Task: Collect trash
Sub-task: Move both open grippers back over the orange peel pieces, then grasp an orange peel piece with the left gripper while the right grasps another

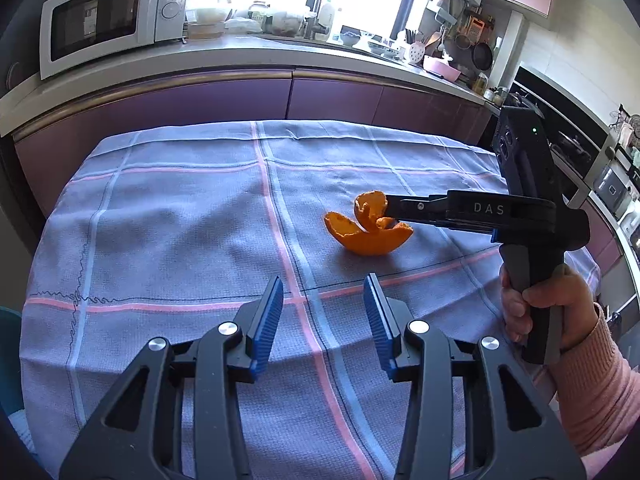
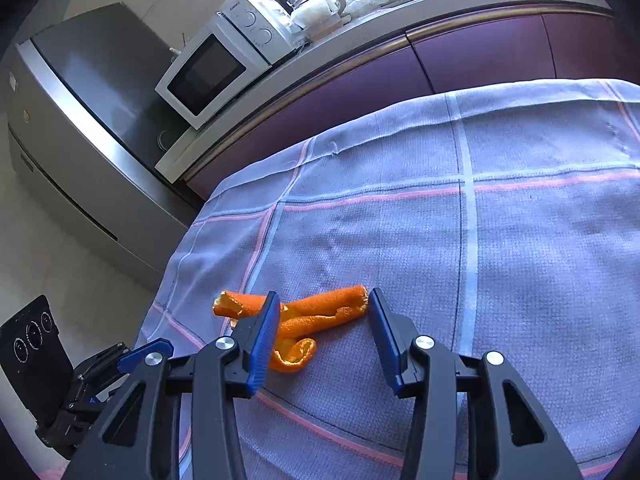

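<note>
A curled orange peel (image 1: 366,232) lies on the blue checked tablecloth (image 1: 180,220). In the right wrist view the orange peel (image 2: 316,312) sits between the open blue-padded fingers of my right gripper (image 2: 323,300), which straddles it; the left finger covers part of it. In the left wrist view the right gripper (image 1: 390,216) reaches in from the right, held by a hand in a pink sleeve, its tips at the peel. My left gripper (image 1: 323,286) is open and empty, hovering over the cloth nearer than the peel.
A kitchen counter (image 1: 280,50) with a white microwave (image 1: 108,16), sink and dishes runs behind the table. Purple cabinets (image 1: 320,96) stand below it. A steel fridge (image 2: 92,120) is at the left. The left gripper body (image 2: 80,392) shows past the table's left edge.
</note>
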`<state>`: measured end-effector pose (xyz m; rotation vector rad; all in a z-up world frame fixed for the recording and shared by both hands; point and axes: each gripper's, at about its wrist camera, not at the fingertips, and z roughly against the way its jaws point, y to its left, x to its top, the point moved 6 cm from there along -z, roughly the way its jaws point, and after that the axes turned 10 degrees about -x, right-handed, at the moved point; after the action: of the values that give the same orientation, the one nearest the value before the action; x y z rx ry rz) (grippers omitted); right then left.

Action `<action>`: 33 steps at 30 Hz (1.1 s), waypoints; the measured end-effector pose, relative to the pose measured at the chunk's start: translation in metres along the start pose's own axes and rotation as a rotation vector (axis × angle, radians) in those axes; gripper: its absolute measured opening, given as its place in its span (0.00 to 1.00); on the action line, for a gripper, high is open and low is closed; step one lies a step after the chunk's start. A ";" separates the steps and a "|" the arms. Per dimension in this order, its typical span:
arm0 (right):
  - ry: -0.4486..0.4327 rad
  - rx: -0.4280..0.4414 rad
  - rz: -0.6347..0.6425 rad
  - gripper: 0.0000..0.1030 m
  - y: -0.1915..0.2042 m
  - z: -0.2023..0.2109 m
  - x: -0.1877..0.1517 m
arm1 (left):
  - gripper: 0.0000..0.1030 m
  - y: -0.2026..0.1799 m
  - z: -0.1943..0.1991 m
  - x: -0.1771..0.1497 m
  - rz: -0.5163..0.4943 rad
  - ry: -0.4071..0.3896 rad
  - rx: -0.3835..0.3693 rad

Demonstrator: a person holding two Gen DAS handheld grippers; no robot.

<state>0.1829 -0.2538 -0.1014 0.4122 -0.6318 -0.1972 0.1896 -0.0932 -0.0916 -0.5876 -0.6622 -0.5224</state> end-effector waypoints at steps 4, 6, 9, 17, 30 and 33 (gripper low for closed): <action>0.018 0.027 0.002 0.25 0.001 0.002 -0.005 | 0.43 -0.003 -0.012 0.002 0.003 0.021 -0.014; 0.027 0.035 0.015 0.21 0.004 0.003 -0.009 | 0.43 -0.004 -0.019 0.003 0.007 0.034 -0.021; 0.034 0.049 0.034 0.21 0.009 0.005 -0.014 | 0.44 -0.004 -0.031 0.006 0.023 0.054 -0.043; 0.008 0.037 0.047 0.27 0.008 0.014 -0.012 | 0.44 -0.004 -0.060 0.019 0.064 0.090 -0.064; 0.040 0.046 0.070 0.36 0.016 -0.004 -0.003 | 0.31 -0.007 -0.084 0.029 0.084 0.110 -0.089; 0.047 0.042 0.089 0.25 0.020 -0.006 -0.004 | 0.24 -0.008 -0.082 0.028 0.086 0.103 -0.086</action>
<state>0.1846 -0.2330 -0.0994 0.4270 -0.6077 -0.0898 0.2374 -0.1594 -0.1220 -0.6625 -0.5170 -0.4990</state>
